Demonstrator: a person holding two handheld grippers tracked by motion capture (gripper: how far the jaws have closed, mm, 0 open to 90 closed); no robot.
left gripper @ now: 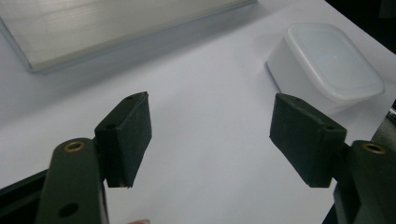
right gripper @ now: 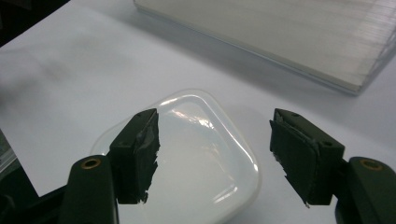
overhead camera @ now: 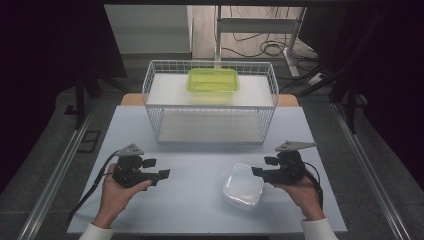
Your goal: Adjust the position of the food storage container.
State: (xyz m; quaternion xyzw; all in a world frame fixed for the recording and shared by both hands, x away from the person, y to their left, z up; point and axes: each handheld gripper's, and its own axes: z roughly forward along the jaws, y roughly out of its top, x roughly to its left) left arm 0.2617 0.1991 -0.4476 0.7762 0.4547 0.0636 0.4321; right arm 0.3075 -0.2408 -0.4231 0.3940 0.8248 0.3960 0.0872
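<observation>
White lidded box (overhead camera: 243, 185) is sitting on the pale surface (overhead camera: 195, 200), toward its near right part, in front of the wire basket (overhead camera: 210, 102). Inside that basket, a green container (overhead camera: 213, 80) is lying on the upper shelf. Right gripper (overhead camera: 258, 171) is hovering just beside the box, at its right edge; in the right gripper view its fingers (right gripper: 137, 154) are standing wide apart above the glossy lid, not pressing on it. Left gripper (overhead camera: 162, 174) is hanging well apart from the box, on the left, its fingers (left gripper: 128, 137) spreading wide with nothing between them.
</observation>
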